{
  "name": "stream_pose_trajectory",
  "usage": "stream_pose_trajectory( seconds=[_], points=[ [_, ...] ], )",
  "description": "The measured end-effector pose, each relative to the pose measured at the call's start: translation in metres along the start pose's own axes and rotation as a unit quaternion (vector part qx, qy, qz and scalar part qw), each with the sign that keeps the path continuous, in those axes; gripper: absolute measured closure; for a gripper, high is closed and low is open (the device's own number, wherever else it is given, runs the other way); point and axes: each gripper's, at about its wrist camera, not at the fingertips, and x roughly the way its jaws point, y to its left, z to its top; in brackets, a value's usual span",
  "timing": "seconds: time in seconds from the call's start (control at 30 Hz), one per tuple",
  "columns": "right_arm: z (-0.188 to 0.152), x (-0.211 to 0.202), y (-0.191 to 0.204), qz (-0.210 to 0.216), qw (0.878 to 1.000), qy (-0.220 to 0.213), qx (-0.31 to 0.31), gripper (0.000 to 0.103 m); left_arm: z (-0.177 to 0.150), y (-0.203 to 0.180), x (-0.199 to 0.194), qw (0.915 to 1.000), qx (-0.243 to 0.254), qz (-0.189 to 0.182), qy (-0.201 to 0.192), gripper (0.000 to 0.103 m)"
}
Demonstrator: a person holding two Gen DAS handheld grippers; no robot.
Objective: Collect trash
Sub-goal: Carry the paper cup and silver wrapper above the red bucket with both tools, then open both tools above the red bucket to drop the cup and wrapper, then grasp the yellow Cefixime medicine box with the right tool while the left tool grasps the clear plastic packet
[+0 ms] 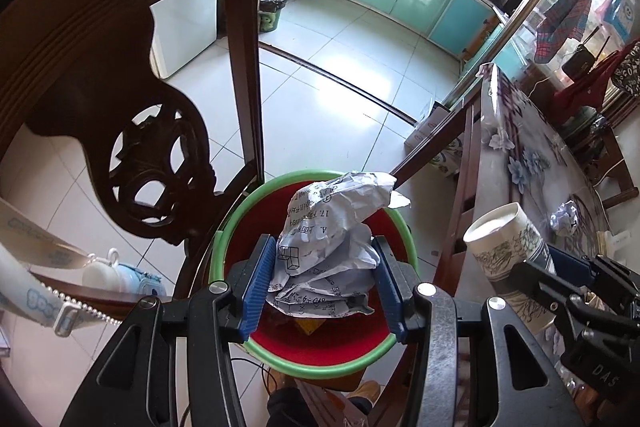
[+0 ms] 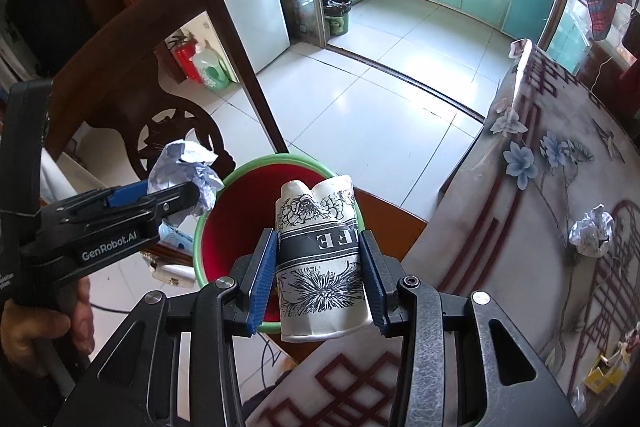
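A trash bin (image 1: 224, 227) with a green rim and red inside stands on the floor beside the table. My left gripper (image 1: 324, 283) is shut on a crumpled printed paper (image 1: 332, 227), held right above the bin's mouth. In the right wrist view the same paper (image 2: 182, 167) sticks out of the left gripper (image 2: 176, 197) at the bin's left rim (image 2: 240, 173). My right gripper (image 2: 318, 275) is shut on a squashed paper cup (image 2: 320, 259) with black flower print, over the bin's near right side. The cup (image 1: 508, 247) also shows at the right of the left wrist view.
A dark carved wooden chair (image 1: 132, 107) stands left of the bin. The round table (image 2: 540, 227) with a flowered cover lies to the right, with another crumpled paper ball (image 2: 592, 231) on it. Tiled floor runs on to a kitchen with a second bin (image 2: 336, 13).
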Motion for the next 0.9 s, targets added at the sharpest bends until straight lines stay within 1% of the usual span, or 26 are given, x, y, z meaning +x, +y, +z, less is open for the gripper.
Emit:
stream_pose_trajectory(
  seconds=[0.37, 0.47, 0.53, 0.6, 0.67, 0.9],
  points=[
    [0.002, 0.004, 0.001, 0.011, 1.000, 0.002, -0.004, 0.064, 0.005, -0.001, 0.004, 0.9999, -0.002, 0.010, 0.001, 0.056],
    [0.002, 0.003, 0.001, 0.018, 1.000, 0.003, -0.004, 0.063, 0.004, 0.001, 0.004, 0.9999, -0.009, 0.014, 0.000, 0.053],
    [0.001, 0.004, 0.002, 0.028, 1.000, 0.007, -0.004, 0.059, 0.004, 0.004, 0.004, 0.9997, -0.017, 0.020, 0.002, 0.049],
    [0.001, 0.001, 0.003, 0.025, 1.000, 0.000, -0.004, 0.057, 0.004, 0.007, 0.002, 0.9994, -0.028, 0.022, 0.001, 0.043],
    [0.001, -0.002, 0.004, 0.022, 1.000, -0.003, -0.006, 0.053, 0.002, 0.010, -0.001, 0.9992, -0.035, 0.021, -0.002, 0.042],
    [-0.006, -0.016, -0.003, 0.019, 1.000, -0.016, 0.008, 0.049, -0.003, 0.008, -0.010, 0.9991, -0.038, 0.020, -0.006, 0.041]
  ],
)
